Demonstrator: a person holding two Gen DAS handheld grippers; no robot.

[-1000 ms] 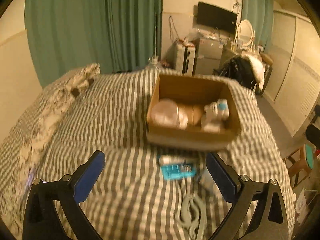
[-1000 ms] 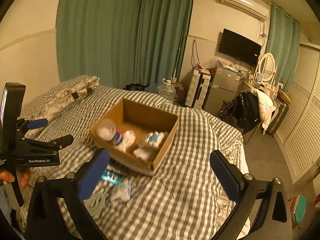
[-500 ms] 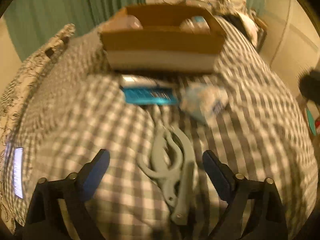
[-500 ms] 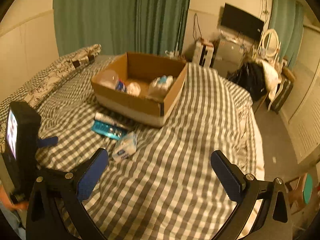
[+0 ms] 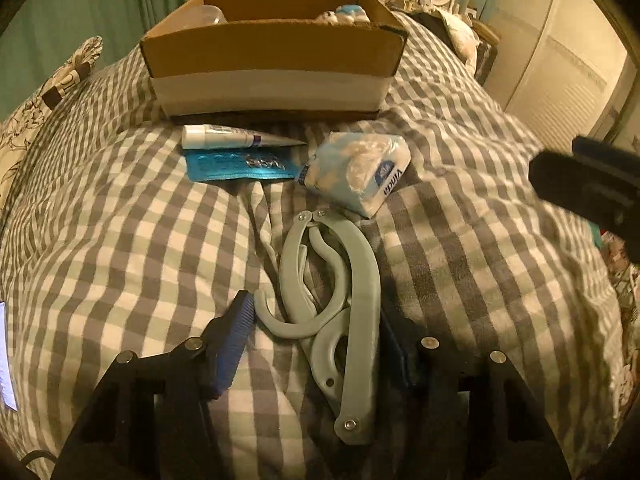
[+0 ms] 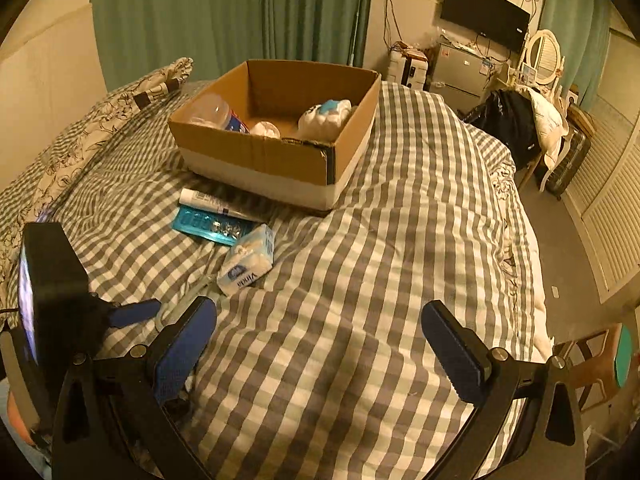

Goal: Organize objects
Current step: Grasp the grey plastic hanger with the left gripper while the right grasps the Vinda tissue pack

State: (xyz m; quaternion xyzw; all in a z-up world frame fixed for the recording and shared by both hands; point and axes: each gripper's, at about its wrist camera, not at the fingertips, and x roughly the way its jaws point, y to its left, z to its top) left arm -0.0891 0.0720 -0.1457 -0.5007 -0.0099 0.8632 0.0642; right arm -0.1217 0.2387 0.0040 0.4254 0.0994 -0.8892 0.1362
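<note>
Left tongs [image 5: 316,332] lowered — now straddling one hanger [image 5: 340,300], unpinched, right tongs [image 6: 320,340] spread

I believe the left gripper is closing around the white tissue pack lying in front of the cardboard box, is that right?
Not quite: the left gripper has its jaws around the grey-green folding plastic hanger, as the left wrist view shows. The white tissue pack lies untouched in front of the cardboard box.

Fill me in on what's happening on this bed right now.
A person is tidying loose items into the cardboard box. The left gripper straddles the folding hanger on the checked duvet, fingers either side, apparently closing on it. The right gripper hovers open, holding nothing. A tube, a blue packet and a tissue pack lie beside the box, not yet packed.
</note>
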